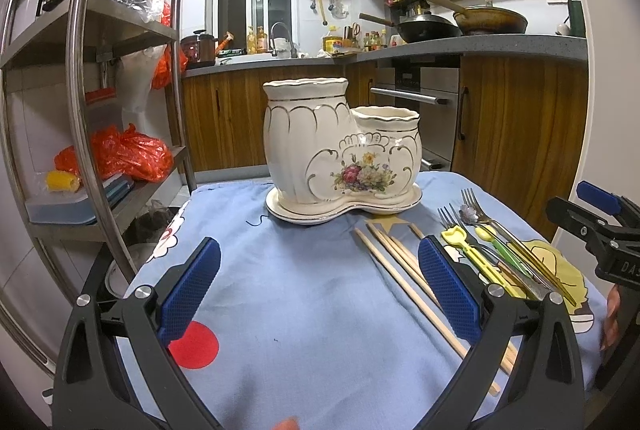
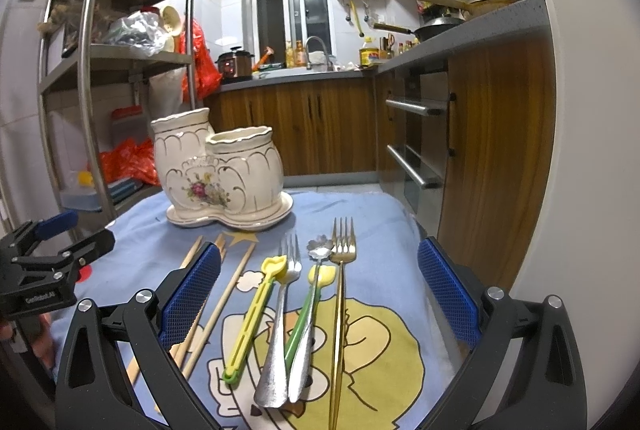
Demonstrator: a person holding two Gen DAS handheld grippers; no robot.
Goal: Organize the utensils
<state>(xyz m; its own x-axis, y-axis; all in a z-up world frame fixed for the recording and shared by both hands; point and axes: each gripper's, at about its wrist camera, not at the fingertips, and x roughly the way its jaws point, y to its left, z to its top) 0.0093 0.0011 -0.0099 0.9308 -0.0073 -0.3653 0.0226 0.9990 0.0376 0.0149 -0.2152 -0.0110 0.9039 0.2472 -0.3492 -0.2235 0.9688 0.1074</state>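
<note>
Utensils [image 2: 304, 310] flat between open right claw [image 2: 318, 294] fingers

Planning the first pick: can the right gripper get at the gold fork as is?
Probably yes. The right gripper is open above the utensils, and the gold fork lies flat between its fingers, at the row's outer edge, uncovered.
</note>
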